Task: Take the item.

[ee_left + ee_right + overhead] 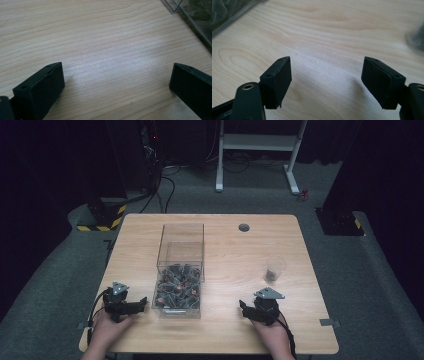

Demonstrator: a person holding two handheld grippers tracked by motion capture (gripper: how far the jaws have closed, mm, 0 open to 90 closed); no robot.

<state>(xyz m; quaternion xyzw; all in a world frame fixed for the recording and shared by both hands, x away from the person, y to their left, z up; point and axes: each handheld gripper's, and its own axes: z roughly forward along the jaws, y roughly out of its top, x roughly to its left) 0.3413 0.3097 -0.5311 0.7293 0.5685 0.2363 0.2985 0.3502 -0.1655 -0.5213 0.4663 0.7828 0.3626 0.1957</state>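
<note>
A clear plastic box [181, 285] holding several small dark parts stands on the wooden table [230, 250], between my two hands. My left gripper [141, 303] rests at the near left, its tips just left of the box, jaws wide apart over bare wood [117, 70]; a corner of the box [197, 22] shows at the upper right of its view. My right gripper [243, 308] sits at the near right, open with nothing between its jaws [325, 67]. A small clear cup [275, 268] with something dark in its bottom stands beyond the right gripper.
The box's open lid [182, 242] stands upright behind it. A round cable hole [244, 227] sits near the table's far edge. Beyond the table are a white stand [260, 150] and dark equipment on the grey carpet.
</note>
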